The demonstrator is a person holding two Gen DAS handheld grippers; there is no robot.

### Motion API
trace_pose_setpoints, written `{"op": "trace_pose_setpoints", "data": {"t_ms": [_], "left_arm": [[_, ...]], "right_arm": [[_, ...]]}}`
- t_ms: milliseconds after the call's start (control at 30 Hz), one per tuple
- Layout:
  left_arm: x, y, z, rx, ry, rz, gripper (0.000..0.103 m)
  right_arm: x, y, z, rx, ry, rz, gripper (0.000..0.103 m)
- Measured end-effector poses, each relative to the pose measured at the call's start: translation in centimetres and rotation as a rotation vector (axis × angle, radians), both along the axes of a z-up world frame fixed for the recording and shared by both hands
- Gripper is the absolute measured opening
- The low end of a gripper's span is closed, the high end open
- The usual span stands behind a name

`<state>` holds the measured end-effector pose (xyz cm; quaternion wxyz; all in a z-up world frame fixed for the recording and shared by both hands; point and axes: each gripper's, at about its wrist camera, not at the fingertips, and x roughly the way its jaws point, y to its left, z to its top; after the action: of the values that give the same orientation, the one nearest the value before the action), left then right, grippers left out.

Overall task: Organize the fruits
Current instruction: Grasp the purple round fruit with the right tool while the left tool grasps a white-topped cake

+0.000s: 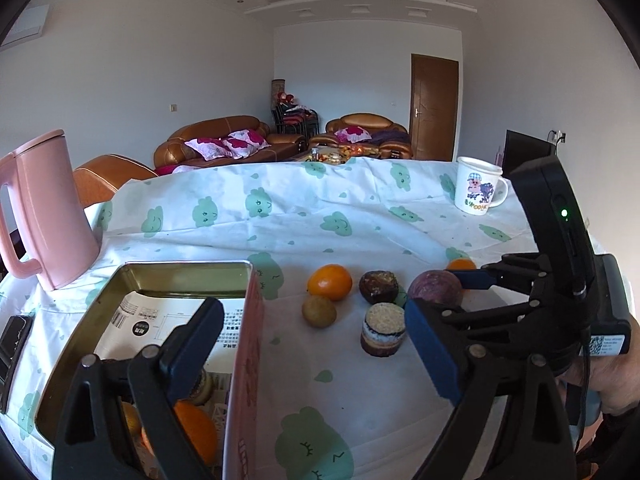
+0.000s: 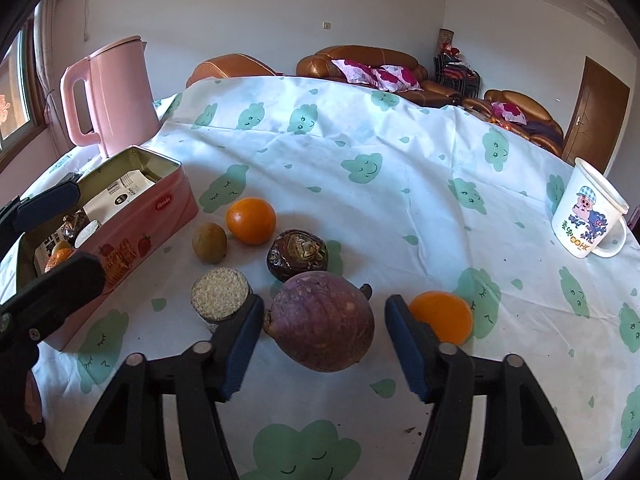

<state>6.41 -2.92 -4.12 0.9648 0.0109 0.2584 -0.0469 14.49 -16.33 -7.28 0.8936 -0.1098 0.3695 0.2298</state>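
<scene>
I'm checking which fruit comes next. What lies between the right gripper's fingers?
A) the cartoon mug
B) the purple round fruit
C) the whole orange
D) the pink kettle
B: the purple round fruit sits between the right gripper's blue pads, which stand clear of it.

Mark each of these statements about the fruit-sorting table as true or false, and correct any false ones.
1. The right gripper has its jaws on either side of the purple fruit. True; the pads do not press it yet.
2. The pink tin has its lid on. False: it stands open, with an orange and packets inside.
3. The white mug lies tipped on its side. False: it stands upright on the tablecloth.
4. A whole orange sits on the cloth beside the tin. True.
5. The left gripper is holding a fruit. False: its jaws are open and empty, one finger over the tin.
</scene>
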Motion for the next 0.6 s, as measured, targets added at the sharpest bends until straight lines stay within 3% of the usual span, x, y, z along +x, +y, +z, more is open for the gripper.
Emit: {"op": "trace_pose_setpoints", "data": {"t_ms": [267,367,433,600], "left_arm": [[1.8,-2.0,-0.6,0.026,0.062,-0.062,0.088],[3.2,-2.8,-1.3,0.020,0.136,-0.107,0.082],[4.0,-3.0,-1.8,0.005,0.175,-0.120,0.063],[5.5,-3.6,-2.6,-0.042,0.248,-0.159,0.052]], "right_arm": [[-0.4,-3.4,1.5,0.136,-0.071,-0.137,0.052],[-0.4,-4.7,1.8,0.191,-0.077,-0.184,0.053],[-0.4,-5.2,2.0,0.212,-0.084,-0.197,0.053],[-0.4,-5.1,2.0,0.205,-0.089,-0.197,0.053]]}}
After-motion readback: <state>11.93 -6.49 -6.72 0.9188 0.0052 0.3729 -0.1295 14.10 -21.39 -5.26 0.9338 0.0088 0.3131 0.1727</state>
